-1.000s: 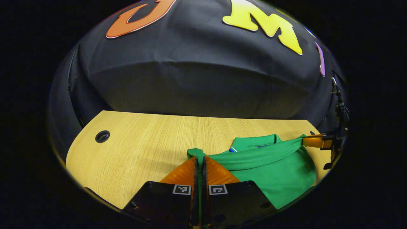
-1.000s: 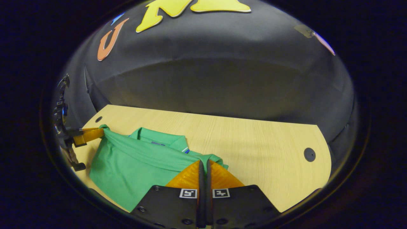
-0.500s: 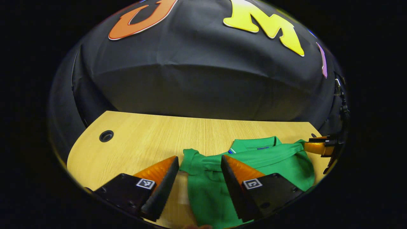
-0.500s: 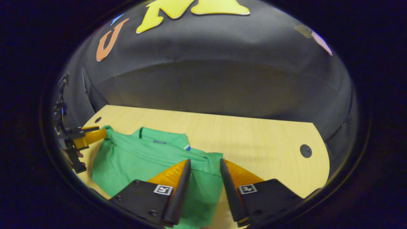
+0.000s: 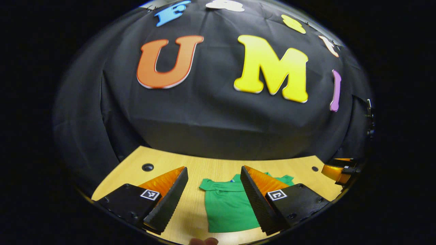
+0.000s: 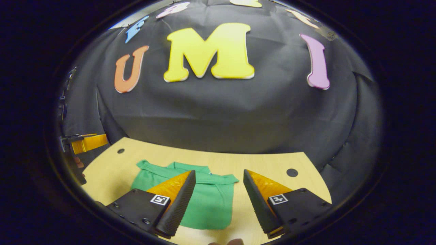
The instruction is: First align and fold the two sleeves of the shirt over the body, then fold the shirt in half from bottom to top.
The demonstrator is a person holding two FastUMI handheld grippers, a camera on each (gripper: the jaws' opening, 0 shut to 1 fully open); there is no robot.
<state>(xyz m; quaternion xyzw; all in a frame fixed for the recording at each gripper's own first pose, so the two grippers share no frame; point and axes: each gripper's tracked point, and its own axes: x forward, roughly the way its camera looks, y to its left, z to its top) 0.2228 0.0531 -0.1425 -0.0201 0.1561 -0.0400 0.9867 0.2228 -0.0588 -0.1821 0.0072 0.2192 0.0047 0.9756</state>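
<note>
The green shirt (image 5: 228, 204) lies folded in a compact rectangle on the light wooden table (image 5: 163, 163), collar at the far edge. My left gripper (image 5: 213, 168) hangs open above and in front of it, nothing between its fingers. In the right gripper view the shirt (image 6: 211, 200) lies flat below my right gripper (image 6: 219, 171), which is open and holds nothing. Each gripper also appears at the edge of the other's view: the right gripper (image 5: 327, 169) at the far right, the left gripper (image 6: 98, 139) at the far left, both off the cloth.
The table has round cable holes near its back corners (image 5: 148, 167) (image 6: 292, 172). Black cloth wall rises right behind the table's far edge. A fingertip of the holding hand (image 6: 231, 242) peeks in at the bottom.
Both grippers opened and let go of the shirt's edge, then drew back and up. The shirt dropped flat and now looks smaller and farther away.
</note>
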